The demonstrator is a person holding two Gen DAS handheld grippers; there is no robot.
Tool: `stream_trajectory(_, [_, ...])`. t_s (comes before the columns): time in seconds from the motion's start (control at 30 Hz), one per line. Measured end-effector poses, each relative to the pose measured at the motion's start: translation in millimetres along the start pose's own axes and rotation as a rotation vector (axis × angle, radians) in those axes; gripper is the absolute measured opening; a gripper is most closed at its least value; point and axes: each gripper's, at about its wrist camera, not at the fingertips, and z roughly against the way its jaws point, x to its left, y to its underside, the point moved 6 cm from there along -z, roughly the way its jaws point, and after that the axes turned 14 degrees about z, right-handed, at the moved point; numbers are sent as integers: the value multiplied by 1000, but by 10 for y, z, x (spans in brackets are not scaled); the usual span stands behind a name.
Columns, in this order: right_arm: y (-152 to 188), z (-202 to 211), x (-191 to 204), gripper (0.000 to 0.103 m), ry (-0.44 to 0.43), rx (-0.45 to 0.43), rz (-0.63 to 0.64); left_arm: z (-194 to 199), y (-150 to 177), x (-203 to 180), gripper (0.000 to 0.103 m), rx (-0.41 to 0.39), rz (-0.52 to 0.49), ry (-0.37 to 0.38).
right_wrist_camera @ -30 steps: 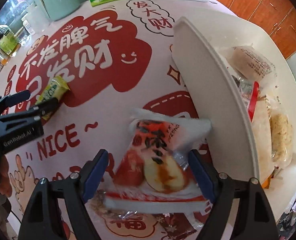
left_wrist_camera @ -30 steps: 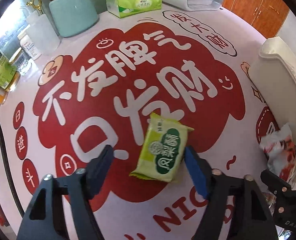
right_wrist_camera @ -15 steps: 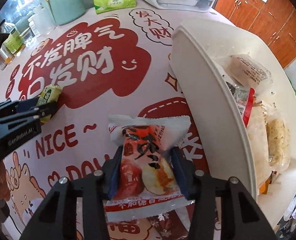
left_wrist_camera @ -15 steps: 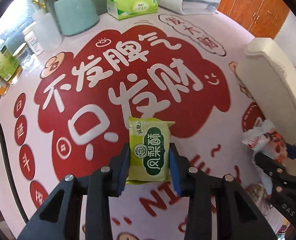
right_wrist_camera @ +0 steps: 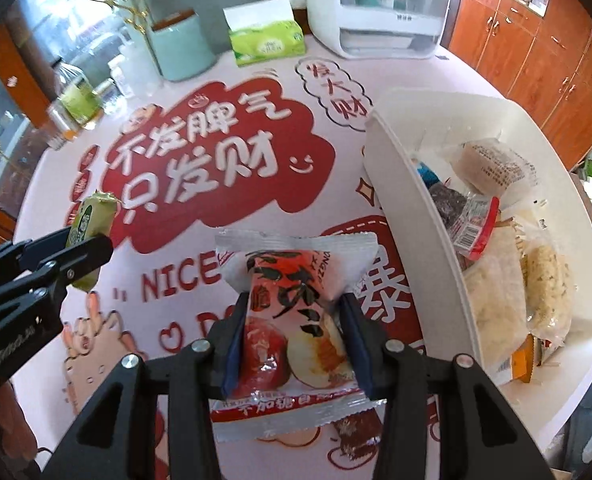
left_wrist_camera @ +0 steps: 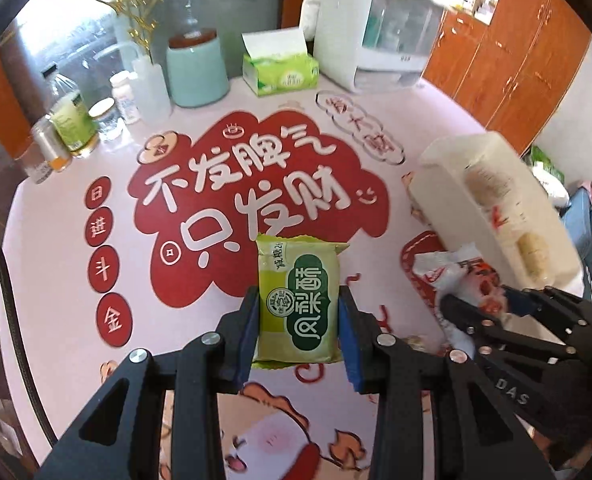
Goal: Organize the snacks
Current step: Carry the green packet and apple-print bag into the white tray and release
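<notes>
Black gripper (left_wrist_camera: 299,334) linkages, silver screws, blue pads (left_wrist_camera: 347,332) (white lettering).

I see a green packet (left_wrist_camera: 297,304) with a dark green oval bearing white characters. The other packet (right_wrist_camera: 296,320) is red and white with black brush lettering and clear silvery ends. The mat (left_wrist_camera: 56,248) is pale pink; its middle is a red cloud with white characters. Beyond that cloud stand a teal jar (left_wrist_camera: 196,72) with a brown lid and a green tissue box (left_wrist_camera: 282,74). Right of the cloud, the bin (right_wrist_camera: 399,216) is cream-white. Gripper pads (left_wrist_camera: 249,336) are blue on black.
</notes>
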Motion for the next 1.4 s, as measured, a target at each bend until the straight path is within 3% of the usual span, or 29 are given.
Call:
stream_trajectory(0.27, [24,475,-56,45,-48,-86,39,618,129,-343,35,-74,8,18])
stream_trajectory(0.53, [127,821,-400,45,-89,-142,76,870,294,-849,35,-105,38,13])
stream_trajectory(0.67, [180,898,-658,45,-120,-160,107,844,341,-1210,35,-116,78,-21])
stream_trajectory(0.77, [210,927,-943,45,-136,-160,148,780,371,-1538,35,-103,116,-2])
stream_trajectory(1.07, [246,955,-2057,45,-119,-160,187,350,404,-2456,35,-69,161,-20])
stream_trajectory(1.4, [193,800,-2774,45,-136,-145,149,23,335,-3016,35,-36,169,-32])
